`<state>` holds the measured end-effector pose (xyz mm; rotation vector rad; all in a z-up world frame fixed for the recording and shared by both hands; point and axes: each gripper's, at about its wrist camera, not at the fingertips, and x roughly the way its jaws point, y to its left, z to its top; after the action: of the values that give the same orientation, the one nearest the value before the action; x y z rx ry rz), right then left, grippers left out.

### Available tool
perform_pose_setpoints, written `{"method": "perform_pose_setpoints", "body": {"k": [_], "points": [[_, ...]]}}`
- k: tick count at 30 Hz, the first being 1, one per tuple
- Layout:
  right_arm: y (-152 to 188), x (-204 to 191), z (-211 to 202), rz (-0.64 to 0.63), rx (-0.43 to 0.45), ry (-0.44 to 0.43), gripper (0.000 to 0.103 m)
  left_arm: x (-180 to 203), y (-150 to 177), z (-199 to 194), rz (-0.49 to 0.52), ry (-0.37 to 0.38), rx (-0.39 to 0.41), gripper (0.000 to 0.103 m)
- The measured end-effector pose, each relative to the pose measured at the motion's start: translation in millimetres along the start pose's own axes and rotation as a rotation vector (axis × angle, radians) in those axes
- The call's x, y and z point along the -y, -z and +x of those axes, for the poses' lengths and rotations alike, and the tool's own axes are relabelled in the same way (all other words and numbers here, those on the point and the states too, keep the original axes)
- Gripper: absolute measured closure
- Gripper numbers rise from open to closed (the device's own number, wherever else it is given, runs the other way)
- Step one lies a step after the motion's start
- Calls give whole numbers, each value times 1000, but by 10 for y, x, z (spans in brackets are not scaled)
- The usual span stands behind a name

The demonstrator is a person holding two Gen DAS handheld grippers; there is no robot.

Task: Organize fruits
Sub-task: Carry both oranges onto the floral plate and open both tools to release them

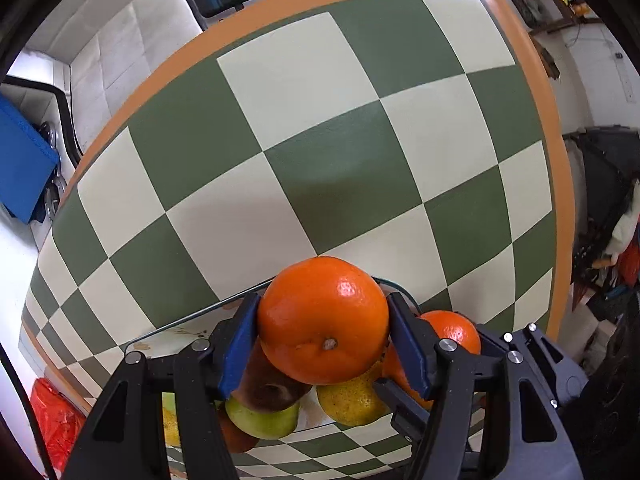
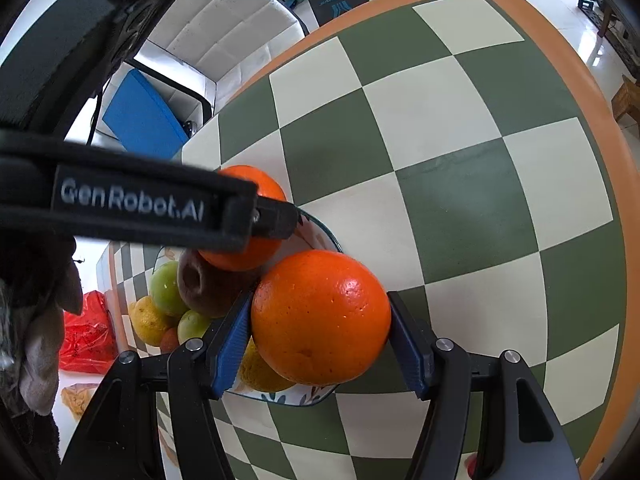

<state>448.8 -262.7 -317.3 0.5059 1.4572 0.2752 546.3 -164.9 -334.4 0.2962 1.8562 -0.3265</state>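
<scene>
Left gripper (image 1: 323,322): clamped on orange (image 1: 323,320). Right gripper (image 2: 320,316): clamped on second orange (image 2: 320,316). Both above plate (image 2: 320,232); next, probably setting down.

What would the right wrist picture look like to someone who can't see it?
The right gripper squeezes a big orange above a green-and-cream checkered table. Left of it, the left gripper holds another orange over a bowl of fruit.

Left tongs (image 1: 323,322) and right tongs (image 2: 320,318) each apparently clamp an orange.
</scene>
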Motion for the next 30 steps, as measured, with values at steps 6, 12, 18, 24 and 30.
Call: {"method": "perform_pose_setpoints", "body": {"k": [6,12,18,24,30], "points": [[-51,-101,51,-7,-21,-31,33,84,-8,20,39,-43,-11,42],[-36,-123,82,-41,-41,-37,28,123,34,6,43,-70,-4,42],[11,-117,64,-48,-48,-18,24,104,113,-128,20,-62,41,23],[13,-96,34,-46,-45,3,24,-39,175,-260,-41,-13,86,20],[116,-192,-193,-92,17,143,8,-199,525,-476,-110,-25,216,10]]}}
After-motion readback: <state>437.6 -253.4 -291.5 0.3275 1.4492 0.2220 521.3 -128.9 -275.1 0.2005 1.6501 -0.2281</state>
